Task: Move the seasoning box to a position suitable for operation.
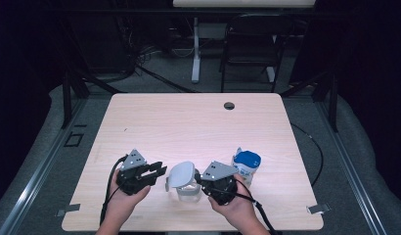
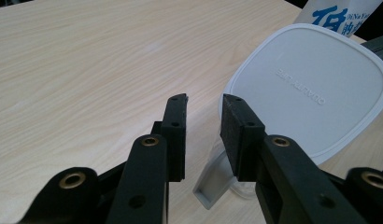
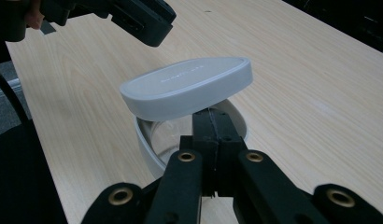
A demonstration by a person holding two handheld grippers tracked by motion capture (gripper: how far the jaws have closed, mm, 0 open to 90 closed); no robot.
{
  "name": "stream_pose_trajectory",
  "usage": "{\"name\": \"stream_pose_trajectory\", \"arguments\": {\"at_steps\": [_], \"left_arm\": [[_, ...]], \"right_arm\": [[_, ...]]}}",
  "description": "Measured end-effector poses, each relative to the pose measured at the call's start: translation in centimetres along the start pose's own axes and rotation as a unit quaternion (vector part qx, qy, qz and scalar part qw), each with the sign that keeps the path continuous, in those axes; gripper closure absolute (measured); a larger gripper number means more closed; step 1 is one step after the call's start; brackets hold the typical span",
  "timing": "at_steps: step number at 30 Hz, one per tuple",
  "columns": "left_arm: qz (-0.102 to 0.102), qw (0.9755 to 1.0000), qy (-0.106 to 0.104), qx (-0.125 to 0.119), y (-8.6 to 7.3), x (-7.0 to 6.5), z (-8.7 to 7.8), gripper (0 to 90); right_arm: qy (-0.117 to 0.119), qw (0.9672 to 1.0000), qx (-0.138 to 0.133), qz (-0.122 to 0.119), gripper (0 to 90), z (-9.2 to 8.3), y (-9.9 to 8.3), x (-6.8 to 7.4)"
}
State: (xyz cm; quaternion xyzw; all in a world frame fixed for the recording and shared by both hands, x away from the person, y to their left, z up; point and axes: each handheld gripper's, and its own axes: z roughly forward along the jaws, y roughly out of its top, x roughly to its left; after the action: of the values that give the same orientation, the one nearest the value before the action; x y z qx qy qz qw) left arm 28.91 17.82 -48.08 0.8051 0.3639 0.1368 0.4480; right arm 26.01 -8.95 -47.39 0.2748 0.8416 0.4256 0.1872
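Closed on the container's rim [image 3: 147, 154] is the right gripper [image 3: 213, 123], while the left gripper [image 2: 203, 109], half-open and empty, is held beside its tilted lid [image 2: 311, 88].

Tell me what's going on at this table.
A person works a clear container with a grey hinged lid, one gripper in each hand. The right gripper is shut on the container's rim, steadying it. The lid stands tilted up and open. The left gripper is beside the lid with its jaws apart, holding nothing. A blue-and-white pouch stands behind on the table.
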Motion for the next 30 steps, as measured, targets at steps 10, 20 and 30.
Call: {"name": "stream_pose_trajectory", "arguments": {"at_steps": [10, 20, 30], "left_arm": [[-0.004, 1.0000, -0.002, -0.004, 0.1, 0.0, -0.3, 68.9], [-0.001, 1.0000, -0.006, 0.006, -0.1, -0.1, -0.1, 70.0], [-0.006, 0.9999, -0.006, 0.009, -0.3, 0.2, -0.1, 70.2]], "right_arm": [[0.001, 1.0000, -0.002, -0.006, 90.0, 0.0, 0.7, 0.2], [0.002, 0.9999, -0.007, -0.012, 90.0, -0.2, 1.4, 0.4], [0.005, 0.9998, -0.009, -0.019, 89.9, -0.1, 2.0, 0.7]]}}
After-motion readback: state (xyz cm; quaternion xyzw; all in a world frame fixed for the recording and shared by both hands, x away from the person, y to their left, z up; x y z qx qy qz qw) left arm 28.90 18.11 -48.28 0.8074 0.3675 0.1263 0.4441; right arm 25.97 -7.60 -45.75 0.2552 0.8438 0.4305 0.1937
